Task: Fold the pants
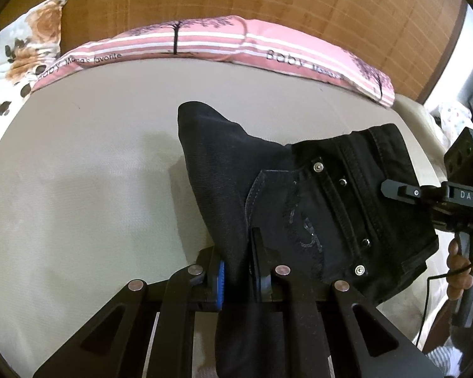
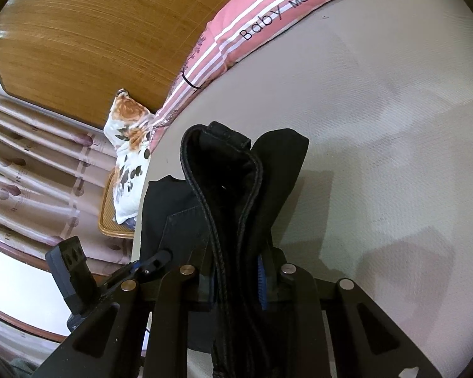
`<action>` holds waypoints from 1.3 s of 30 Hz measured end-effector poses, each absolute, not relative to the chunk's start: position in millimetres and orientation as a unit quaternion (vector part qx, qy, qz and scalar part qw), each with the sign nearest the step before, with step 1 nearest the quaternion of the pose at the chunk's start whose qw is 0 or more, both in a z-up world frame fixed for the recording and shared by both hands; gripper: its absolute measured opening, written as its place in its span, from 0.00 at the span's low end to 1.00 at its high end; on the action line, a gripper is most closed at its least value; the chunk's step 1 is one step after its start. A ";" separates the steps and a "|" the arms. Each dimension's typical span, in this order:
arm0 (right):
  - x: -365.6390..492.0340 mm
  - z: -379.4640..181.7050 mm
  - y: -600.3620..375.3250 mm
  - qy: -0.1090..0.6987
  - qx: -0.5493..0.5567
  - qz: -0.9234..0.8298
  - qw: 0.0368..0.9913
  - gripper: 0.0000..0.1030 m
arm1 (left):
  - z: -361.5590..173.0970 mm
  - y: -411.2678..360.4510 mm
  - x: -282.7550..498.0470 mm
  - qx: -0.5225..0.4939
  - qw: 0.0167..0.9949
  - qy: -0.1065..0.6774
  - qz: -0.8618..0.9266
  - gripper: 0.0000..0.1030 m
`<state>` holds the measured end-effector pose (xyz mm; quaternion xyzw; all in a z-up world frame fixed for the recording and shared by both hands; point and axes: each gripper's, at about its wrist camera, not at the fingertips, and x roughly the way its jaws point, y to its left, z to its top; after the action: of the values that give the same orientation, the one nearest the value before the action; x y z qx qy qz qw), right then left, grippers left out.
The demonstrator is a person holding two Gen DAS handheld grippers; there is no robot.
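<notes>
- Left wrist view: the left gripper (image 1: pixel 238 267) is clamping the black pants (image 1: pixel 299 195), lifting them above the beige mattress (image 1: pixel 78 173).
- The right gripper (image 2: pixel 236 280) is pinching their waistband, fingers pointing forward.

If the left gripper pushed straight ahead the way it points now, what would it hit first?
The left gripper is already shut on the black pants, so their raised fabric is first in line. Past that lies the beige bed sheet, then probably the pink striped pillow; depth is unclear.
</notes>
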<state>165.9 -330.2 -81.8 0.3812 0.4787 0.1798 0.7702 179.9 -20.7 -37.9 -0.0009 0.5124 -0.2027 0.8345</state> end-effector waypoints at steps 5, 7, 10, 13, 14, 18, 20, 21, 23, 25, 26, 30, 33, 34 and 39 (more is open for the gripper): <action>193.3 -81.1 -326.3 0.479 0.382 0.180 0.770 0.19 | -38.7 -17.5 207.1 -0.001 0.839 0.506 -0.197 0.13; 206.8 -80.3 -322.7 0.479 0.382 0.180 0.769 0.19 | -38.4 -15.4 220.2 -0.003 0.842 0.504 -0.194 0.13; 223.4 -79.5 -318.9 0.480 0.379 0.181 0.771 0.19 | -37.3 -13.0 237.6 -0.003 0.845 0.500 -0.188 0.13; 239.6 -79.4 -315.0 0.480 0.377 0.181 0.771 0.19 | -36.5 -10.0 252.6 -0.003 0.849 0.498 -0.180 0.13; 244.8 -79.4 -313.3 0.480 0.377 0.181 0.771 0.19 | -36.8 -9.0 257.1 -0.003 0.849 0.497 -0.178 0.13; 259.0 -80.4 -308.3 0.479 0.373 0.177 0.775 0.18 | -39.3 -6.5 273.2 0.002 0.852 0.495 -0.170 0.13; 261.8 -84.4 -308.0 0.480 0.371 0.170 0.776 0.18 | -43.5 -5.9 277.7 0.003 0.851 0.498 -0.168 0.13; 262.4 -87.0 -308.1 0.483 0.368 0.164 0.778 0.19 | -49.0 -5.4 279.9 0.004 0.848 0.503 -0.167 0.13; 260.9 -92.4 -308.4 0.487 0.349 0.145 0.787 0.21 | -59.7 -4.7 280.9 0.010 0.846 0.510 -0.157 0.15; 259.1 -96.8 -308.0 0.496 0.321 0.122 0.798 0.34 | -70.5 -2.9 280.9 0.012 0.843 0.516 -0.149 0.21; 257.2 -99.3 -306.8 0.503 0.302 0.107 0.803 0.41 | -75.1 -1.4 280.4 0.011 0.843 0.518 -0.145 0.24; 244.9 -103.9 -304.6 0.507 0.266 0.094 0.815 0.48 | -80.3 0.7 272.2 0.016 0.849 0.512 -0.132 0.35; 231.6 -104.9 -303.5 0.506 0.258 0.087 0.819 0.52 | -80.7 0.9 262.7 0.024 0.851 0.511 -0.124 0.42; 224.3 -104.1 -303.4 0.502 0.255 0.083 0.822 0.53 | -81.0 1.6 257.8 0.026 0.851 0.510 -0.123 0.43; 200.0 -99.5 -301.3 0.491 0.247 0.072 0.832 0.60 | -82.6 9.1 231.4 0.028 0.854 0.508 -0.107 0.51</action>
<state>200.0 -301.3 -99.5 0.2473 0.4911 0.0723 0.8321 231.4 9.1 -82.6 0.0277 0.5077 -0.1068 0.8545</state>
